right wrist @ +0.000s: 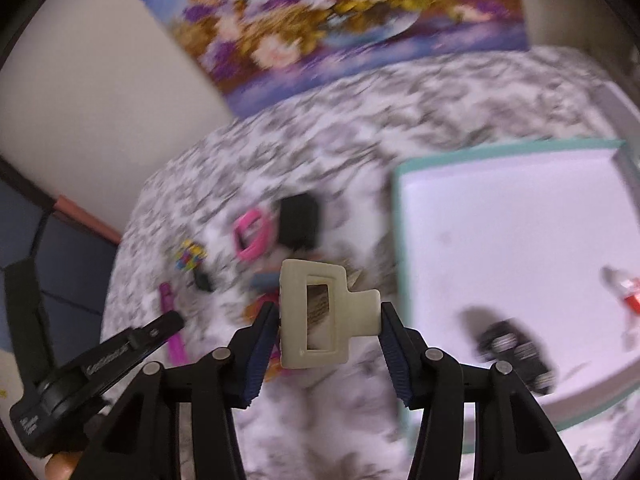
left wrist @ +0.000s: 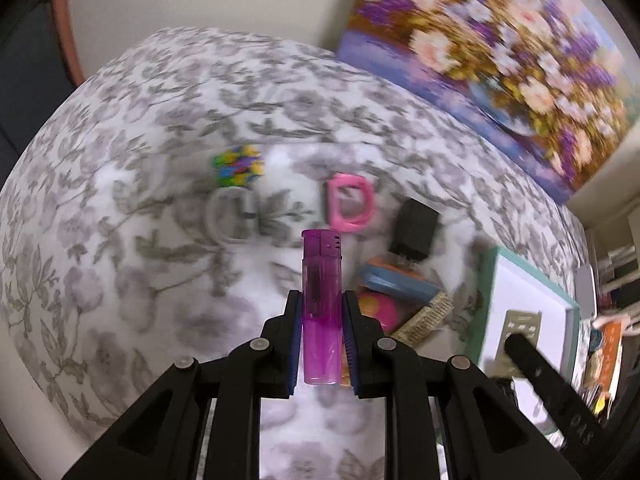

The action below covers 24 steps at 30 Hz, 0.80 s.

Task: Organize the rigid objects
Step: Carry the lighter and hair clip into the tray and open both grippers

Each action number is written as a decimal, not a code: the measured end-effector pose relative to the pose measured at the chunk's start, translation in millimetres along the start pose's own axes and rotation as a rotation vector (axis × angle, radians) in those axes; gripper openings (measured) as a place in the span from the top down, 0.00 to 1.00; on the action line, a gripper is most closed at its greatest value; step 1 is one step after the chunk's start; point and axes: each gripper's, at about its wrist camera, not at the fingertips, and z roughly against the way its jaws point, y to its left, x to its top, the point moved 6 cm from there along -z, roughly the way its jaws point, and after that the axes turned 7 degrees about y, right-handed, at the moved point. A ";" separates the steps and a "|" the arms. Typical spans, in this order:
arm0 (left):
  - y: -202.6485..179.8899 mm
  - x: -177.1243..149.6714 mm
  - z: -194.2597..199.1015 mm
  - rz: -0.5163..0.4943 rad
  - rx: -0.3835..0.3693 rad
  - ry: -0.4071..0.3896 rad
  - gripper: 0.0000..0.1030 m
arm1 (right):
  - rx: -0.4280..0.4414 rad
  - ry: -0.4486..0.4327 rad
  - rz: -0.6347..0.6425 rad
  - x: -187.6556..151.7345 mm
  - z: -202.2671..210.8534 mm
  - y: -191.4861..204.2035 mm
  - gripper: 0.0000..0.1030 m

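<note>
In the left wrist view my left gripper (left wrist: pixel 321 300) is shut on a see-through purple lighter (left wrist: pixel 320 280), which stands up between the blue pads above the flowered cloth. In the right wrist view my right gripper (right wrist: pixel 328 307) is shut on a beige hair claw clip (right wrist: pixel 292 312), held by its body and its tab. The clip hangs over the cloth just left of a white box with a teal rim (right wrist: pixel 396 240). The left gripper (right wrist: pixel 172 328) with the purple lighter (right wrist: pixel 176 344) also shows at the lower left of that view.
On the cloth lie a pink clip (left wrist: pixel 352 208), a black charger (left wrist: pixel 414 226), a white ring (left wrist: pixel 228 216), a many-coloured piece (left wrist: pixel 239 169) and a small heap of things (left wrist: pixel 394 284). The box holds a black item (right wrist: pixel 516 356) and a red-and-clear one (right wrist: pixel 628 296). A flower painting (right wrist: pixel 340 20) leans behind.
</note>
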 end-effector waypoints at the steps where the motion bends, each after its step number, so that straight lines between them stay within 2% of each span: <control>1: -9.0 -1.9 -1.9 -0.016 -0.004 0.005 0.81 | -0.027 -0.011 -0.008 3.5 3.5 -9.3 0.48; 6: -67.8 -16.1 -11.5 -0.125 -0.024 0.017 0.81 | -0.133 -0.032 -0.083 16.5 17.0 -64.5 0.48; 11: -118.8 -27.0 -17.7 -0.224 -0.035 0.026 0.80 | -0.192 -0.061 -0.152 26.0 36.7 -118.2 0.48; 17: -167.3 -40.8 -21.1 -0.329 -0.034 0.030 0.81 | -0.202 -0.083 -0.240 30.5 55.7 -165.1 0.48; 24: -204.5 -49.7 -32.8 -0.411 -0.014 0.034 0.80 | -0.222 -0.106 -0.326 31.8 71.4 -211.3 0.48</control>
